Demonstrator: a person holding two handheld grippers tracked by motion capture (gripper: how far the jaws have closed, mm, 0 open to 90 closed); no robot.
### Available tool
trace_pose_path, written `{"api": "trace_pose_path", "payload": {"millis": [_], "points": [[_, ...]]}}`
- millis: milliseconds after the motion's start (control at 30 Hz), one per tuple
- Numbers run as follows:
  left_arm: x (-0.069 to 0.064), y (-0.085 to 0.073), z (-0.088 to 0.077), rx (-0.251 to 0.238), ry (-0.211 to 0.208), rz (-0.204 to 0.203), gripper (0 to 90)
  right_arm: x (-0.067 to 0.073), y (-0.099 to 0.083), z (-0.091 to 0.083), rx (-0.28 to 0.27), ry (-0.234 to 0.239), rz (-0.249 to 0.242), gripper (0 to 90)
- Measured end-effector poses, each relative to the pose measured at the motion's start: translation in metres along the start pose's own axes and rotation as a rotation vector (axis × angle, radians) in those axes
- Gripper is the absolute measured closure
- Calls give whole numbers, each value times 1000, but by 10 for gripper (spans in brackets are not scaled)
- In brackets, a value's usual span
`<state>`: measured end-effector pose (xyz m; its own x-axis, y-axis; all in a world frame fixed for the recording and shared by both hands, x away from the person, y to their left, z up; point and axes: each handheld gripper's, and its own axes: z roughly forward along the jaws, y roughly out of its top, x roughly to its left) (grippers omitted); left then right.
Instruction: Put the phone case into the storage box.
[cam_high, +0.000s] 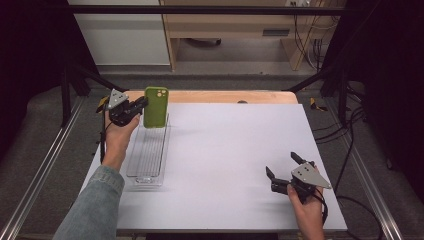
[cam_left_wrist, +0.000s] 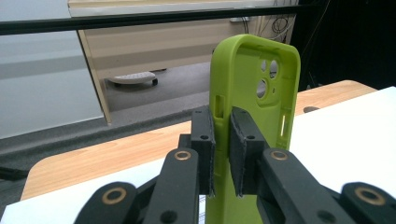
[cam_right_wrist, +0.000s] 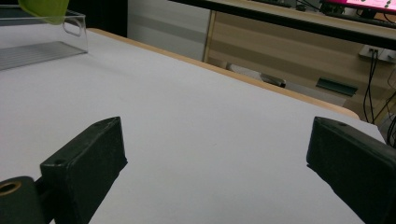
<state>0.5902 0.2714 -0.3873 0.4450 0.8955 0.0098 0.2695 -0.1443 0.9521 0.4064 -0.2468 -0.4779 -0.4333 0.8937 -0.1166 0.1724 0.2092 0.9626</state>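
Note:
A lime-green phone case (cam_high: 155, 107) stands upright over the far end of a clear plastic tray (cam_high: 148, 157) at the table's left. My left gripper (cam_high: 142, 103) is shut on the case's left edge. In the left gripper view the two black jaws pinch the side wall of the phone case (cam_left_wrist: 261, 93), whose camera cutouts face me, with the left gripper (cam_left_wrist: 222, 140) closed around that wall. My right gripper (cam_high: 283, 167) rests low at the table's near right, open, nothing between its jaws. The right gripper (cam_right_wrist: 215, 154) looks across bare white table toward the tray (cam_right_wrist: 44, 39).
A white sheet (cam_high: 225, 150) covers most of the wooden table (cam_high: 225, 96). Black frame rails run along both sides, and cables hang at the right. Beyond the far edge stand a wooden cabinet (cam_high: 235, 25) and a white panel.

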Motion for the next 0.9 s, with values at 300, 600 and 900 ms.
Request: {"api": "trace_pose_path", "payload": {"millis": [300,600,900], "points": [[1,-3,4,13,0,4,809,-2,0,-1,-3,-6,8,46],[5,-5,5,16,2,-2,809,-1,0,0,1,-1,5,46],[7,-7,7,18,1,-15,809,-1,-1,0,1,-2,5,46]]}}
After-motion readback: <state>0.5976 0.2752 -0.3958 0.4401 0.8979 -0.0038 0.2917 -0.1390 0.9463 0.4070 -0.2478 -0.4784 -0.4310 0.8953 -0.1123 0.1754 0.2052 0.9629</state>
